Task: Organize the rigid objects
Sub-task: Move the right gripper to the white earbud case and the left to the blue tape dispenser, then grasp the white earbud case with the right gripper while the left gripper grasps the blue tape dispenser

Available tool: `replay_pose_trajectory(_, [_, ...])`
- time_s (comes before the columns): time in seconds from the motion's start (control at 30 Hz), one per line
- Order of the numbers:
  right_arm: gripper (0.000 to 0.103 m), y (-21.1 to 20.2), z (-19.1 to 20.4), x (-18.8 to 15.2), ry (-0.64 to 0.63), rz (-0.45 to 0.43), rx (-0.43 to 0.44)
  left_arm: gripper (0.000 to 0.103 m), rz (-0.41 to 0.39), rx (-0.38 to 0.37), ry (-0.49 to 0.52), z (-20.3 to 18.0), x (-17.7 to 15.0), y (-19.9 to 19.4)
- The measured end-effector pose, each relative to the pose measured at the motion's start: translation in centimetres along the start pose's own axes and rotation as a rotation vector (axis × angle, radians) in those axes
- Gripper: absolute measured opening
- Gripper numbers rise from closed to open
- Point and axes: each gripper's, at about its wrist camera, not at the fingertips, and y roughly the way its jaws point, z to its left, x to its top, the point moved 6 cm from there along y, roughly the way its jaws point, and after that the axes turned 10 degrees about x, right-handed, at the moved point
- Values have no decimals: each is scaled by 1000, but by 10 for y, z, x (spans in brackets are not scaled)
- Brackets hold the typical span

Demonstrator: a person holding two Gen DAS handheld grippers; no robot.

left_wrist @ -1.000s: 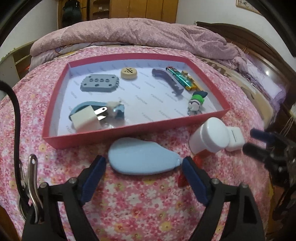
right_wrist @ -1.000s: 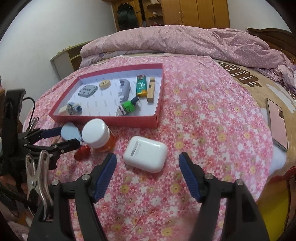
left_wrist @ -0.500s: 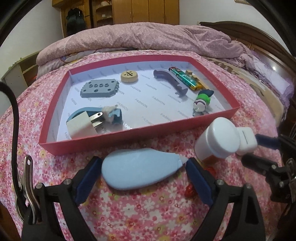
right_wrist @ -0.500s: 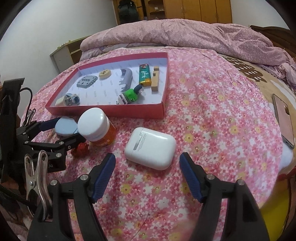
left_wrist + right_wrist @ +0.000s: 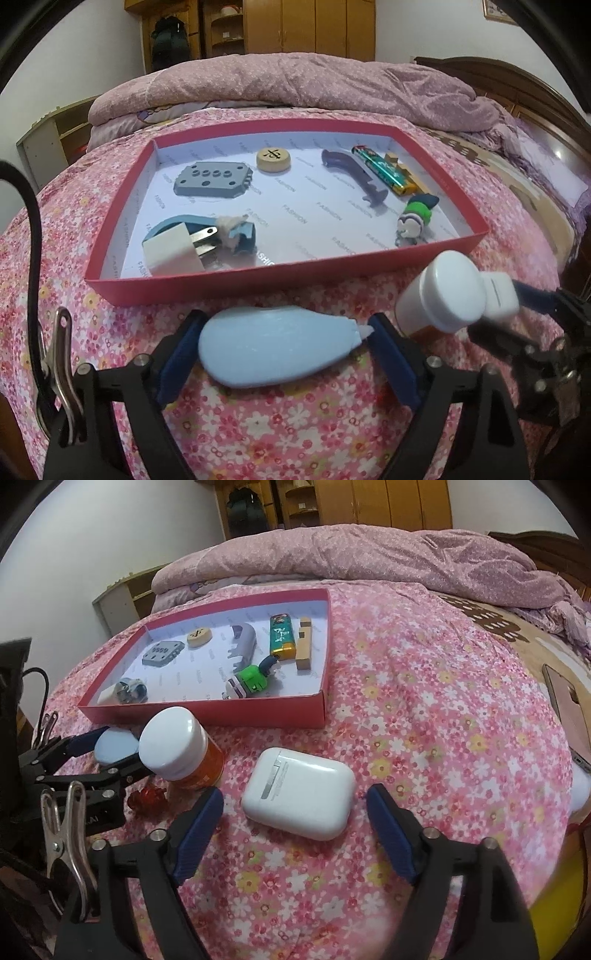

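A red tray [image 5: 236,284] [image 5: 207,712] on the flowered bedspread holds several small items: a grey block, a wooden disc, a lighter, a green toy, a white plug. My left gripper [image 5: 284,347] is open around a light blue teardrop-shaped object [image 5: 273,347], its pads close to both ends; it also shows in the right wrist view [image 5: 114,746]. My right gripper [image 5: 295,830] is open with a white earbud case [image 5: 301,794] between its fingers, apart from both pads. A white-capped orange bottle [image 5: 177,749] [image 5: 439,295] stands between the two.
A small red trinket [image 5: 146,799] lies by the bottle. A phone [image 5: 569,716] lies on the bed at the right. A rolled pink quilt [image 5: 351,561] lies behind the tray. The bed edge drops off at the lower right.
Both grippers have moved forward. The blue object now sits deep between the left fingers, and the earbud case sits between the right fingers.
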Motion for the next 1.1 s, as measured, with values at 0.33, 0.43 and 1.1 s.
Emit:
replay_pose_trajectory(0.33, [82,5,6,-1,-62,6,-104,91,-13,11,13,-2,-2,-1])
replay_pose_trajectory(0.43, [71,2,2,0,-46,-17,-122,91,-14,12,24,-2,-2,-1])
replay_pose_trajectory(1.1, [62,-8,2,-6,-30,-35,-106,90,-16,-18,-11,18,-4,-25])
